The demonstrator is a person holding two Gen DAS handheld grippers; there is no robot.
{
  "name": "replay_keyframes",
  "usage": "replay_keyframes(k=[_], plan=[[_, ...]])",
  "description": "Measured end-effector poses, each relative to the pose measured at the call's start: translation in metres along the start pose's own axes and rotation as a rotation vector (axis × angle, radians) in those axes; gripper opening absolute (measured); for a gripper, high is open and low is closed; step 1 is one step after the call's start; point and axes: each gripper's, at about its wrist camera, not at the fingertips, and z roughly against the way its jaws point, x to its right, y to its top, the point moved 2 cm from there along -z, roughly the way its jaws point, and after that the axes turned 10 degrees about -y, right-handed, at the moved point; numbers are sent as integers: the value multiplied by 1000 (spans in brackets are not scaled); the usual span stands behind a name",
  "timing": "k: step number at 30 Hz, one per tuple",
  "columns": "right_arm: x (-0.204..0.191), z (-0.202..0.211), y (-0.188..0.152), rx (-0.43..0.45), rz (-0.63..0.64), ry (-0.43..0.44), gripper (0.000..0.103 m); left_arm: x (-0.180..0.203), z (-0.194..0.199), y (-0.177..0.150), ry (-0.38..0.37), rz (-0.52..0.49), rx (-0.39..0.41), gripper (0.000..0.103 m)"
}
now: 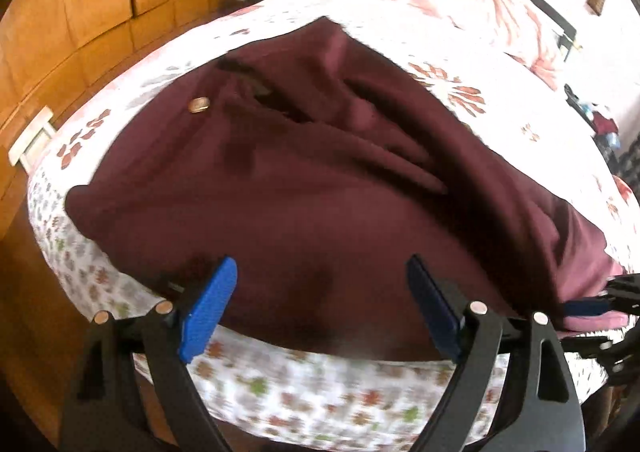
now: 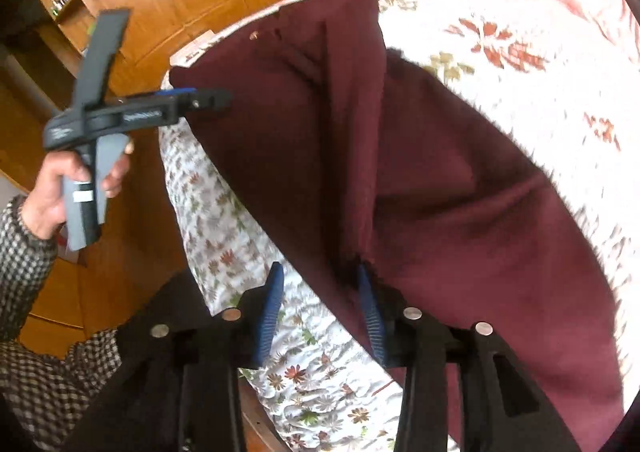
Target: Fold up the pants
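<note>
1. While the pants (image 1: 320, 172) lie spread over the near corner of the bed (image 1: 312, 384), both grippers stand apart from them and clamp nothing, so any loss of the fold shape goes unchecked.
2. Left gripper (image 1: 320, 304): jaws wide apart above the near hem, with only cloth showing beneath the gap. Risk: a closing bite takes the bedspread (image 1: 120, 284) along with the pants, because both layers sit together at the bed edge.
3. Right gripper (image 2: 320, 312): jaws part-way apart; its right-side finger (image 2: 370, 312) sits at the dark seam edge of the pants, and whether it touches cannot be told. Risk: the finger snags the hem on withdrawal and drags the fold open.
4. Waist end with the button (image 1: 199, 105) rests at the far side near the bed edge. Risk: a pull toward the near side slides the whole garment off the corner, since part already overhangs.
5. Creases (image 1: 380, 140) run across the middle. Risk: folding over them locks in an uneven stack.
6. Both grippers work close together at the same corner. Risk: collision during the next reach.
</note>
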Motion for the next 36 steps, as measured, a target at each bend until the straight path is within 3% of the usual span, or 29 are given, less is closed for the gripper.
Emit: replay_keyframes(k=[4, 7, 15, 19, 23, 26, 27, 28, 29, 32, 36], plan=[[11, 17, 37, 47, -85, 74, 41, -28, -2, 8, 4, 49, -13, 86], [24, 8, 77, 63, -176, 108, 43, -37, -8, 11, 2, 48, -34, 86], [58, -49, 169, 32, -410, 172, 64, -38, -28, 10, 2, -7, -79, 86], [62, -84, 198, -23, -482, 216, 70, -44, -28, 10, -45, 7, -62, 86], [56, -112, 213, -63, -505, 195, 70, -50, -27, 11, -96, 40, -53, 86], [50, -124, 221, -64, -532, 204, 60, -52, -27, 11, -123, 43, -50, 87], [48, -125, 221, -61, -535, 201, 51, -53, -28, 11, -132, 47, -48, 87], [46, -126, 222, -52, -528, 202, 28, -54, -28, 12, -142, 53, -45, 87], [42, -125, 225, -47, -503, 224, 14, -54, -28, 12, -150, 58, -42, 87], [27, -105, 236, 13, -385, 167, 12, -54, -28, 11, -162, 64, -36, 88], [-2, -70, 246, 115, -274, 160, 12, -52, -27, 8, -161, 61, -28, 88]])
